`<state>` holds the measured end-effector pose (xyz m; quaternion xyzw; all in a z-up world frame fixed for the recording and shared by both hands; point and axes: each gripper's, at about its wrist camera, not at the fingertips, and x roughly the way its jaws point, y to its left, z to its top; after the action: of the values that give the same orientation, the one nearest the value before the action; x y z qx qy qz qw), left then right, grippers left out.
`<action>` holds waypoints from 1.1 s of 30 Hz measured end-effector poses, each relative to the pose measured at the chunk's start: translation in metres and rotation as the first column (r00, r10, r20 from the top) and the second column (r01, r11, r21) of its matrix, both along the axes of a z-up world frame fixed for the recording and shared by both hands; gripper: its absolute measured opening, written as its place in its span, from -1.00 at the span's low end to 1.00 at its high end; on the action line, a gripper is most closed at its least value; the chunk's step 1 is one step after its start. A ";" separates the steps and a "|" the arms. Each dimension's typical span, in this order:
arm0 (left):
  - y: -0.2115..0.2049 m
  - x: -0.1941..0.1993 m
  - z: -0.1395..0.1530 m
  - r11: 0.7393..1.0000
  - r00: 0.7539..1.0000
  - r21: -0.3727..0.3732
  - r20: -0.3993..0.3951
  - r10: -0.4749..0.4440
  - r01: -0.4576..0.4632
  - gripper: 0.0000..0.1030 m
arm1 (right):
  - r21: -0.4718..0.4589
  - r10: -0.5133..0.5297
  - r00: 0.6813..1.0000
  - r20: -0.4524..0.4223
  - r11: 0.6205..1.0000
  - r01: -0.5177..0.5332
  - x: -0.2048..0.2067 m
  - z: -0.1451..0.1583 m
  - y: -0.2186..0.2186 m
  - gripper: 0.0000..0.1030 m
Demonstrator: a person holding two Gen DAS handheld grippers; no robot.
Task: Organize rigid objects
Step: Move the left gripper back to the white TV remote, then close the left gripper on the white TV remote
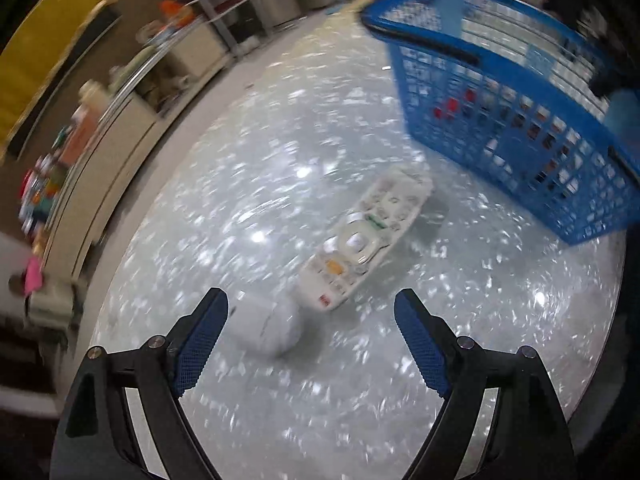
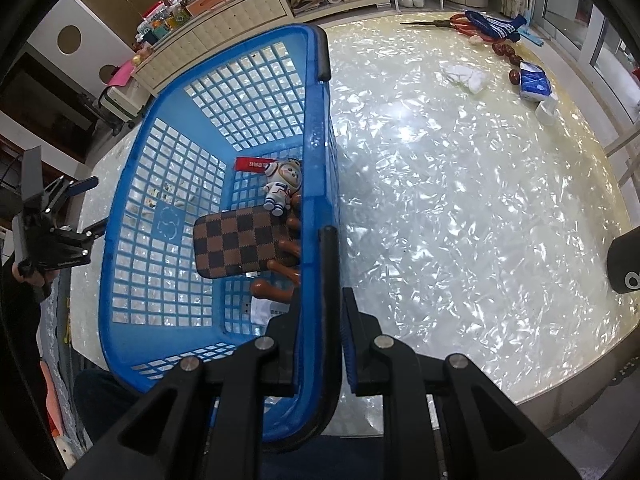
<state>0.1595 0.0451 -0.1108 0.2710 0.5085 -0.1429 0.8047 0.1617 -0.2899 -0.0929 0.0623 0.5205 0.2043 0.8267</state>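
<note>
**Basket part-filled, remote and white gadget left on table**

Right gripper (image 2: 338,336) is pinched on the basket (image 2: 160,240) rim, fingers either side of the blue wall and black handle near the table edge. Looks like it's steadying the basket, or holding it tipped; can't tell which.

Inside the basket already: a checkered case (image 2: 240,242), a small astronaut toy (image 2: 280,190), a red tag (image 2: 254,165), some brown wooden bits (image 2: 290,246) under the case, plus a white pack (image 2: 270,312) at the near wall. So a fair bit is done, I'd say.

Left gripper (image 1: 310,344) is spread wide, holding nothing, above the table (image 1: 240,200). Ahead of it lies a white remote (image 1: 362,240), face up, just beside the basket wall. A white rounded gadget (image 1: 268,326) sits close to its left finger, near the remote's end. View is motion-blurred, so can't say what it is exactly.

Still out on the far side: scissors (image 2: 444,22), a blue knit item (image 2: 494,24), dark red beads (image 2: 512,54), a tissue pack (image 2: 534,82), a white cloth (image 2: 466,74), a white cup (image 2: 546,112). Some of that is soft stuff, prob. not for this basket.

My guess: roughly half done, remote or gadget next.
</note>
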 end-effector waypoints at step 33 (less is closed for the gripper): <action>-0.021 0.064 -0.077 0.939 0.920 -0.210 -0.230 -0.319 0.273 0.45 | -0.071 -0.026 0.999 -0.031 0.997 0.024 0.013 -0.017 0.006 -0.70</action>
<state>0.2238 0.0237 -0.1882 0.2527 0.5482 -0.3415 0.7204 0.1749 -0.2841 -0.1099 0.0427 0.5397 0.1742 0.8225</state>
